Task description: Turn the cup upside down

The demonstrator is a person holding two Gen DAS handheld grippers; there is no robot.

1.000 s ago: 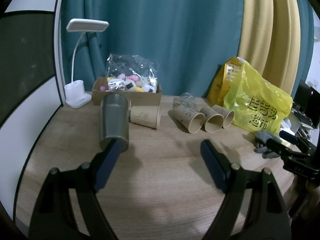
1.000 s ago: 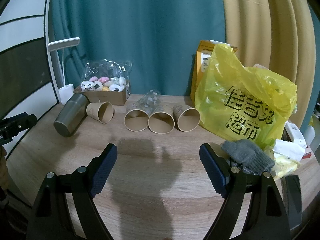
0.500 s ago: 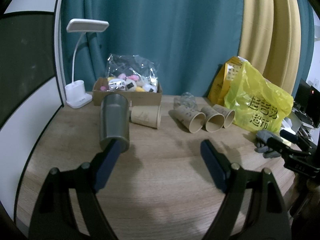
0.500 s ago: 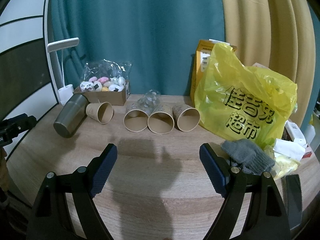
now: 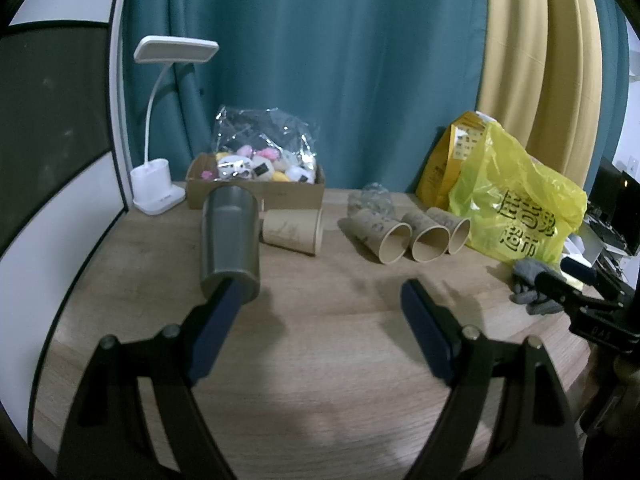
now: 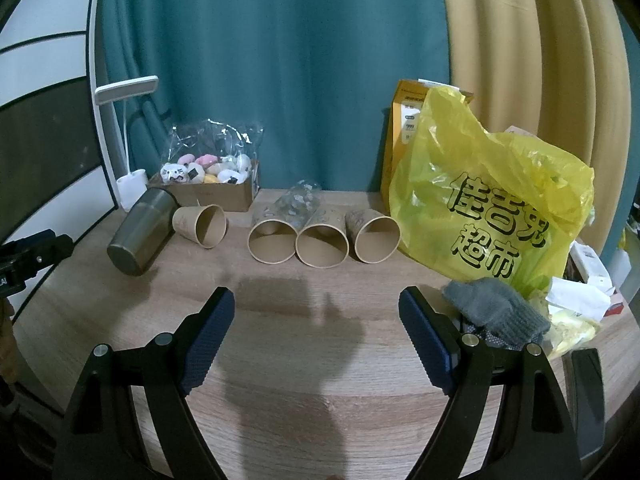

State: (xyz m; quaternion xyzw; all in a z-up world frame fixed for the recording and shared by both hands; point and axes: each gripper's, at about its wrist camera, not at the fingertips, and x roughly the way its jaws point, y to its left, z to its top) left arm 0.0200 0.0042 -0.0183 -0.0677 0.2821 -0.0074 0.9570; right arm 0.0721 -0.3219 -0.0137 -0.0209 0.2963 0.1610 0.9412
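A grey metal cup [image 5: 230,240] lies on its side on the wooden table [image 5: 320,360], base toward me; it also shows in the right wrist view [image 6: 140,236]. One brown paper cup [image 5: 292,232] lies beside it, and it also shows in the right wrist view [image 6: 200,224]. Three more paper cups [image 6: 320,240] lie side by side, mouths toward me; they also show in the left wrist view [image 5: 416,234]. My left gripper [image 5: 320,300] is open and empty, its left finger in front of the metal cup's base. My right gripper [image 6: 316,304] is open and empty, short of the three cups.
A yellow plastic bag [image 6: 488,208] and a grey glove [image 6: 496,312] sit at the right. A cardboard box of small toys [image 5: 256,184] and a white desk lamp [image 5: 160,184] stand at the back left. Curtains hang behind the table.
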